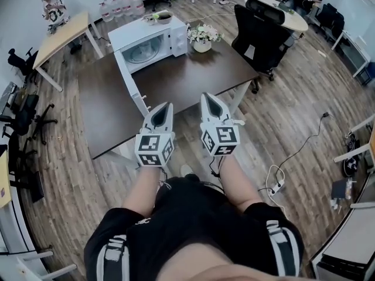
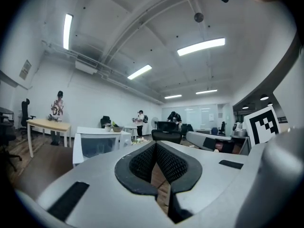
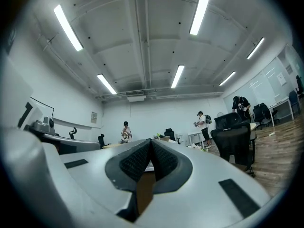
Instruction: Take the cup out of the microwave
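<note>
A white microwave [image 1: 151, 40] stands at the far side of a dark table [image 1: 105, 98], and its door [image 1: 128, 84] hangs open toward me. Inside I make out a round glass plate; no cup can be told apart. My left gripper [image 1: 167, 105] and right gripper [image 1: 206, 96] are held side by side over the table's near edge, pointing at the microwave, both shut with nothing between the fingers. In the left gripper view the microwave [image 2: 102, 140] shows beyond the shut left gripper [image 2: 155, 144]. The right gripper view has the right gripper [image 3: 151, 140] shut and the microwave hidden.
A bowl [image 1: 163, 17] sits on top of the microwave and a flower pot [image 1: 203, 38] stands beside it. A black office chair [image 1: 261, 34] is at the table's right end. A wooden desk [image 1: 61, 34] stands at the back left. A cable and power strip [image 1: 274, 186] lie on the floor.
</note>
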The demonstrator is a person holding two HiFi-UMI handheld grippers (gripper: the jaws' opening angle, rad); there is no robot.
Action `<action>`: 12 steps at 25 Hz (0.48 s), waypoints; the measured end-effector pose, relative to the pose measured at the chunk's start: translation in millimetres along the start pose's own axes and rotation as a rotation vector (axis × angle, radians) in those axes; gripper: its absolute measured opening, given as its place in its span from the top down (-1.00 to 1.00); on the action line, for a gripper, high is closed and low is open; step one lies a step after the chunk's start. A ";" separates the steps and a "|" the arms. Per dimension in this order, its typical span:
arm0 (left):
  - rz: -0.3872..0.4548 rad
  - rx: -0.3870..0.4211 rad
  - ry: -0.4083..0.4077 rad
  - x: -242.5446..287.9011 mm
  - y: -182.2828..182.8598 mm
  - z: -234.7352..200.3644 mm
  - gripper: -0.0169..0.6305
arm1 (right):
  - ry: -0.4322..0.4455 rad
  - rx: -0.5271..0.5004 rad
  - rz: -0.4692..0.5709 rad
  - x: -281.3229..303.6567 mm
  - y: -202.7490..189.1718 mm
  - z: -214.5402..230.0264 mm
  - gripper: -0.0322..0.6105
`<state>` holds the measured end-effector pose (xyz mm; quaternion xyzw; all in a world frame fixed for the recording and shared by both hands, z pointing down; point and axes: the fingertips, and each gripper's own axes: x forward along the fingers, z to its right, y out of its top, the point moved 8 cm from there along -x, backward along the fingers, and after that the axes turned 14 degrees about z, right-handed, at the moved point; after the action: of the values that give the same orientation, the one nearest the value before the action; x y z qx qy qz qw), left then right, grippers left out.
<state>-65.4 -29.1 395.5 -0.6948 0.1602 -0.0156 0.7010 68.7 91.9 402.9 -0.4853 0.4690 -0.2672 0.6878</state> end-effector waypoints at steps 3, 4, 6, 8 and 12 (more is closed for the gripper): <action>0.003 -0.007 -0.006 54.6 -6.5 -28.8 0.94 | 0.011 -0.003 -0.006 55.0 -15.7 20.2 0.90; 0.004 -0.010 -0.008 72.2 -8.4 -38.0 0.94 | 0.014 -0.005 -0.006 72.6 -20.0 26.1 0.90; 0.008 -0.013 -0.012 104.6 -11.5 -55.6 0.94 | 0.018 -0.010 -0.009 105.8 -28.5 36.6 0.90; 0.013 -0.016 -0.013 131.2 -12.7 -71.3 0.94 | 0.025 -0.012 -0.016 135.0 -37.2 44.9 0.90; 0.017 -0.020 0.006 168.1 -15.7 -96.5 0.94 | 0.032 0.001 -0.029 178.9 -51.7 57.7 0.90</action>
<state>73.4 -164.3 378.4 -0.7004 0.1681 -0.0100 0.6936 200.1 -51.2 386.5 -0.4875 0.4727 -0.2852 0.6764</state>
